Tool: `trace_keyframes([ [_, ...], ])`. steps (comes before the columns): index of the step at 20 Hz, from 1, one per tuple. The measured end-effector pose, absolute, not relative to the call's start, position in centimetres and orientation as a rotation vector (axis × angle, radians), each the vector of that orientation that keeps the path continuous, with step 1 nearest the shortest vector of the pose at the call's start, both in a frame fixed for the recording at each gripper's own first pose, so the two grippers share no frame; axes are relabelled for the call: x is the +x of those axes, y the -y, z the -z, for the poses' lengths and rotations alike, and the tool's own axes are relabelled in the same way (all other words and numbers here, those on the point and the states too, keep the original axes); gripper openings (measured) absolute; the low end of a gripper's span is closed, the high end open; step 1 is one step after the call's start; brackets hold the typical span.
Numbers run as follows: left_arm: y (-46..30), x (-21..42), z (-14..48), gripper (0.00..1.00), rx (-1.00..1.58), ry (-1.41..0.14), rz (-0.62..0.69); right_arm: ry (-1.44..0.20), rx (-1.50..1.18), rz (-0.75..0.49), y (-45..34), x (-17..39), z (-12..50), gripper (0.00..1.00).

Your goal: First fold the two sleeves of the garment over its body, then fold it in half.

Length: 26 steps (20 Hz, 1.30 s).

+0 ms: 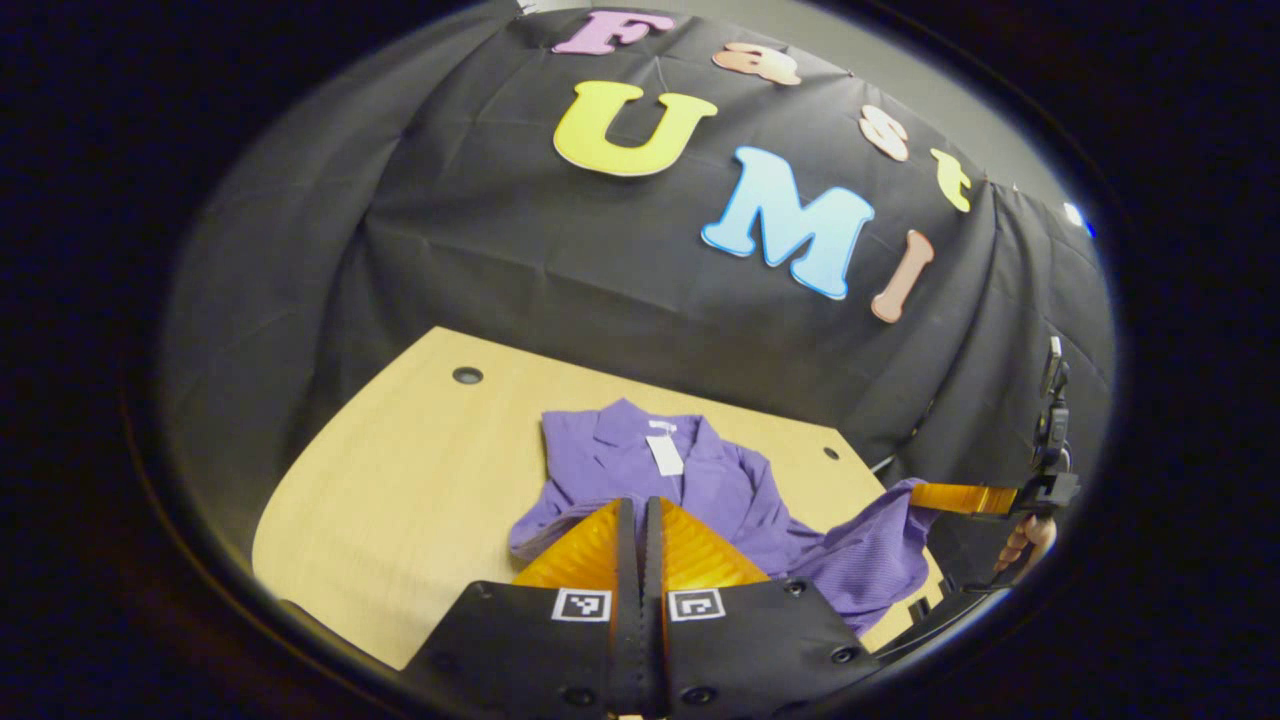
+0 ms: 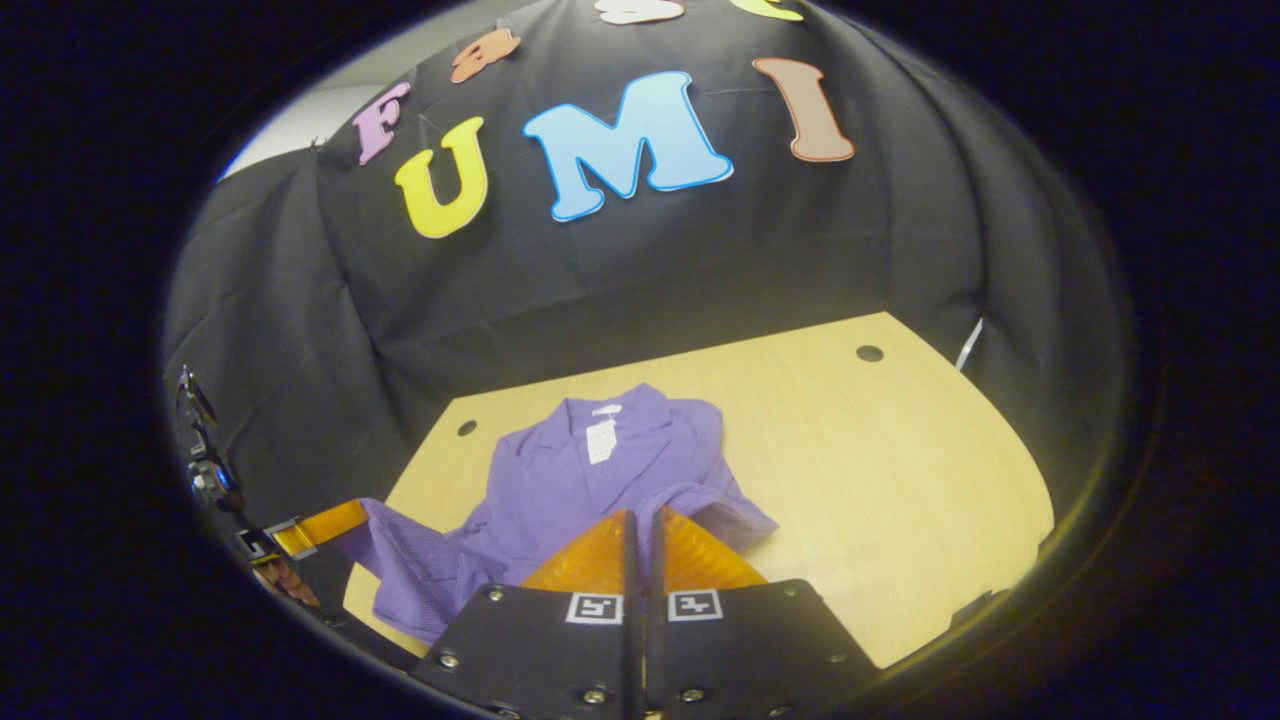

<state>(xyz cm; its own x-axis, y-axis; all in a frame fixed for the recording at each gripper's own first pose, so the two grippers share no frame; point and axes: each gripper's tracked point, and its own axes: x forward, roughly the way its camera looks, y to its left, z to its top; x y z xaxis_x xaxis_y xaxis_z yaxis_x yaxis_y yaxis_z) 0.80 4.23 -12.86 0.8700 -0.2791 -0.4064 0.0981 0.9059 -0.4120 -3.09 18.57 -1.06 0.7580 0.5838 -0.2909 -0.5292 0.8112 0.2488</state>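
Wooden counter carries the purple garment, collar toward the wall. Left gripper pinches the hem, fingers together. Right gripper is likewise clamped on fabric, lifting a corner.

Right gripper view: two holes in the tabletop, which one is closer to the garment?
The left hole, just off the purple garment's shoulder near the table's back edge. The right hole sits apart on bare table.
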Motion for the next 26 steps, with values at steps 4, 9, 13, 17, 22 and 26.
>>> trace_keyframes([
  [4,-5.5,6.9,11.6,0.06,-0.395,-0.428,0.138,-0.348,0.203,-0.642,-19.5,2.2,-2.0,0.02],
  [9,-6.4,14.9,12.5,0.06,-0.385,-0.396,0.071,-0.360,0.235,-0.645,-21.2,8.7,-3.1,0.02],
  [13,-6.6,21.2,14.5,0.06,-0.365,-0.403,0.024,-0.370,0.260,-0.640,-22.9,14.5,-3.6,0.02],
  [17,-6.9,26.2,18.1,0.07,-0.338,-0.424,-0.016,-0.398,0.275,-0.631,-25.1,20.2,-2.2,0.02],
  [22,-5.8,30.5,23.4,0.06,-0.265,-0.465,-0.023,-0.450,0.230,-0.612,-27.1,24.9,2.0,0.02],
  [26,-6.0,32.1,25.8,0.06,-0.236,-0.468,-0.043,-0.475,0.203,-0.587,-27.6,27.4,4.7,0.03],
])
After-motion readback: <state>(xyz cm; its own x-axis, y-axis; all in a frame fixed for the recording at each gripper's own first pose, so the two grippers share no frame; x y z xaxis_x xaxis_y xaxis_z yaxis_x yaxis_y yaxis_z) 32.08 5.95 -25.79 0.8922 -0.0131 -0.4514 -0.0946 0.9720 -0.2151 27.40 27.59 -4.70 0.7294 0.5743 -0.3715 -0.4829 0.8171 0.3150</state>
